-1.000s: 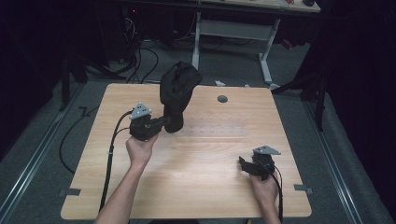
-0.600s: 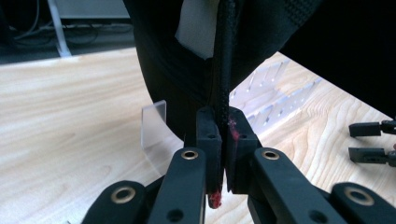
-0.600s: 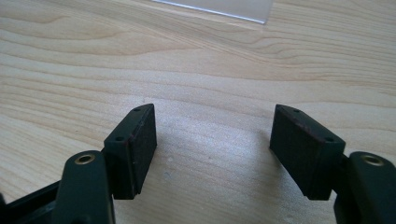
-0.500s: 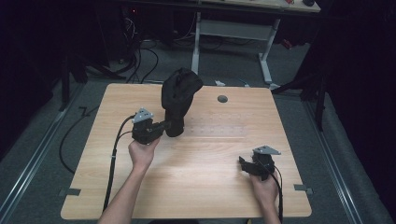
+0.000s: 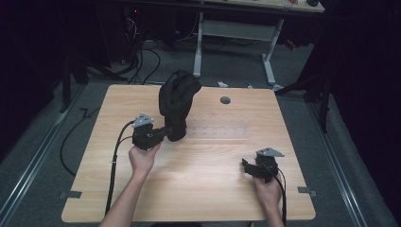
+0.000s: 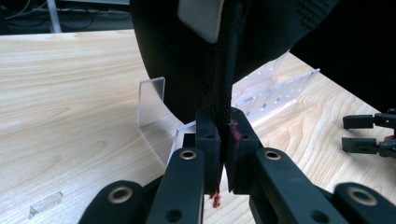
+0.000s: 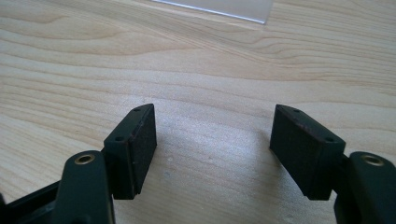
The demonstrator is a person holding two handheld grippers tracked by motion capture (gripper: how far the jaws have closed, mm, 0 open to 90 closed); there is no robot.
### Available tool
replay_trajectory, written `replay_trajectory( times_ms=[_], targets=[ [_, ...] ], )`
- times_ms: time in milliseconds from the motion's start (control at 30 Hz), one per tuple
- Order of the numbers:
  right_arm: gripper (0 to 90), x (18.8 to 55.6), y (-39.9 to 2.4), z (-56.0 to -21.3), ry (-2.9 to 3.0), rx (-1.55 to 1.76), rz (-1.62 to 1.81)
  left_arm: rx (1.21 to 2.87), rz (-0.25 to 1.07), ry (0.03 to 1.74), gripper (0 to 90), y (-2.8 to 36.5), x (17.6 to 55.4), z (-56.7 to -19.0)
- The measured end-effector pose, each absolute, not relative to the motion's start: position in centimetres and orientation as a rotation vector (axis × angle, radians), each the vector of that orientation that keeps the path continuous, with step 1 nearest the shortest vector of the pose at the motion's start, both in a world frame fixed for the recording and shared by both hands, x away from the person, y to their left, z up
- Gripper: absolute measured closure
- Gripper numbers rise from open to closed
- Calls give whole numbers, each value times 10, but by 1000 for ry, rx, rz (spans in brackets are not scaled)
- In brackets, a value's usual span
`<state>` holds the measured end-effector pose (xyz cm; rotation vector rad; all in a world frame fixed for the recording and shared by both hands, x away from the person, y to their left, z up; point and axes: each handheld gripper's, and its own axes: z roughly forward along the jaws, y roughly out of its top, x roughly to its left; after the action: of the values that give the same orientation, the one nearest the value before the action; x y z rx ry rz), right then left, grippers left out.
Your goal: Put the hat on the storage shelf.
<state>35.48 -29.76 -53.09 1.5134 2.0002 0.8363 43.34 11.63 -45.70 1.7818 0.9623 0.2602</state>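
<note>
A black fabric item [image 5: 177, 97], cap-like with a white inner label [image 6: 201, 16], stands up from the wooden table [image 5: 198, 189]. My left gripper [image 5: 166, 133] is shut on a seam at its lower edge [image 6: 225, 93]; in the left gripper view the two jaws [image 6: 224, 128] pinch the black strip between them. Under the item is a clear acrylic stand [image 6: 152, 100] with a slotted plate [image 5: 222, 130]. My right gripper [image 5: 247, 166] rests near the table's front right, open, with bare wood between its pads [image 7: 135, 149].
A round grey grommet [image 5: 225, 100] sits in the far part of the tabletop. Cables trail from both grippers to the front edge. A clear plate edge [image 7: 219, 7] lies ahead of the right gripper. Behind the table stands a desk frame [image 5: 234, 33].
My left gripper, with the black item in it, has shifted slightly toward the person. The right gripper has stayed where it was.
</note>
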Motion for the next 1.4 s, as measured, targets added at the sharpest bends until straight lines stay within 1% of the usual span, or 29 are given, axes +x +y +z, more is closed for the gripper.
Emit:
replay_trajectory(
  times_ms=[133,300,333,367,433,533,633,967,1400],
  targets=[
    [316,355,-298,-531,2001,1513,837,1794,253,968,836,117,432,-457],
    [316,355,-297,-531,2001,1515,839,1791,249,974,789,119,429,-453],
    [316,355,-297,-531,2001,1515,839,1793,248,977,750,119,429,-453],
    [316,355,-297,-531,2001,1515,839,1794,249,978,750,120,428,-453],
    [316,355,-297,-531,2001,1516,839,1805,257,980,717,120,427,-452],
    [316,355,-297,-531,2000,1516,839,1804,263,984,640,121,425,-451],
    [316,355,-297,-531,2001,1515,839,1804,272,983,583,122,422,-448],
    [316,355,-297,-531,2000,1516,839,1797,296,975,470,131,411,-440],
    [316,355,-297,-531,2001,1515,840,1785,316,985,450,147,396,-432]
  ],
)
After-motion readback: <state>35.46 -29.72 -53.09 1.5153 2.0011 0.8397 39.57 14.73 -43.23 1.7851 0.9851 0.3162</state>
